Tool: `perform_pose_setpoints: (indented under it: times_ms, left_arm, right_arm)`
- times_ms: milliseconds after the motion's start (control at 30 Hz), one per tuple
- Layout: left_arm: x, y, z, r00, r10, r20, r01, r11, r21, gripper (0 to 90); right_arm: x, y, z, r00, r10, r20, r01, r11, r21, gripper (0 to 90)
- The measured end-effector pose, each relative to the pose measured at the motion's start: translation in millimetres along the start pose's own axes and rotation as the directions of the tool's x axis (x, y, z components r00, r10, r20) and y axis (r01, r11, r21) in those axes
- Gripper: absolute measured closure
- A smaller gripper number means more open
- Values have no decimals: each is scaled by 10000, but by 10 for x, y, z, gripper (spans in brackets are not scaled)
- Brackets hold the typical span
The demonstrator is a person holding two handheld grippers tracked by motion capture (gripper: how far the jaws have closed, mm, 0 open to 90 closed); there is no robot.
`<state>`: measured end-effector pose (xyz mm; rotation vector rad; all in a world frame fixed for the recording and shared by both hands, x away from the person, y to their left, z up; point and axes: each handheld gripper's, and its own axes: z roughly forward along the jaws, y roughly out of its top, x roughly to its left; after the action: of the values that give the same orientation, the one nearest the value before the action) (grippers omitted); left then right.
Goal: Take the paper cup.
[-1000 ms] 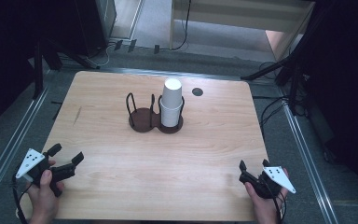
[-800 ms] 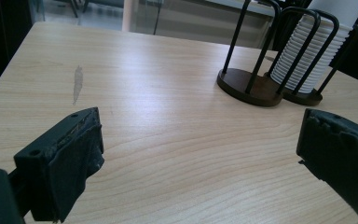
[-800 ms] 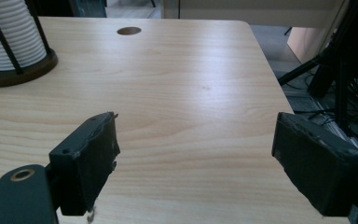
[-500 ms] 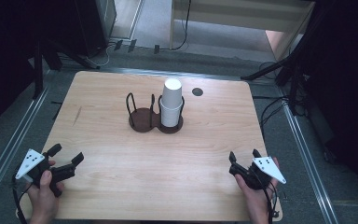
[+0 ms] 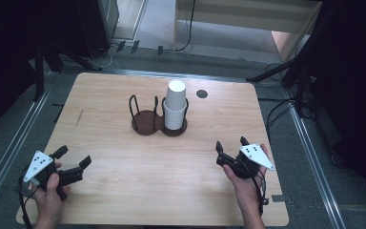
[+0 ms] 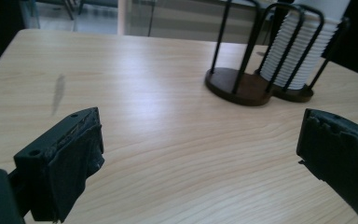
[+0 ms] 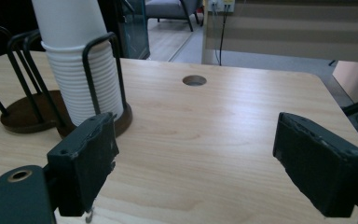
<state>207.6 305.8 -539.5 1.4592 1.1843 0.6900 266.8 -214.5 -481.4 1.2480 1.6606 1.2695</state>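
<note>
overhead plus two low tool views

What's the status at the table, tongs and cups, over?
Left tongs open, empty, near table edge. Right tongs open, empty, facing the stack of white paper cups in the dark wire holder. Bare wooden table between them.

the stack of white cups (image 7: 77, 56) is cut off by the top edge in both gripper views. how many cups it holds is perhaps too fine to count.
</note>
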Motion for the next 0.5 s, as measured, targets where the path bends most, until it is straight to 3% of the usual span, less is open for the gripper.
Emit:
perform_pose_setpoints:
  times_ms: [267, 500]
  left_arm:
    - [-389, 116, 274, 9941, 734, 804, -744, 9972, 96, 9]
    - [-718, 137, 586, 9854, 1004, 1378, -1039, 9944, 185, 9]
  right_arm:
    - [143, 153, 109, 9995, -79, -309, 74, 9999, -149, 129]
    - [236, 266, 188, 9981, -24, -616, 17, 9999, -110, 86]
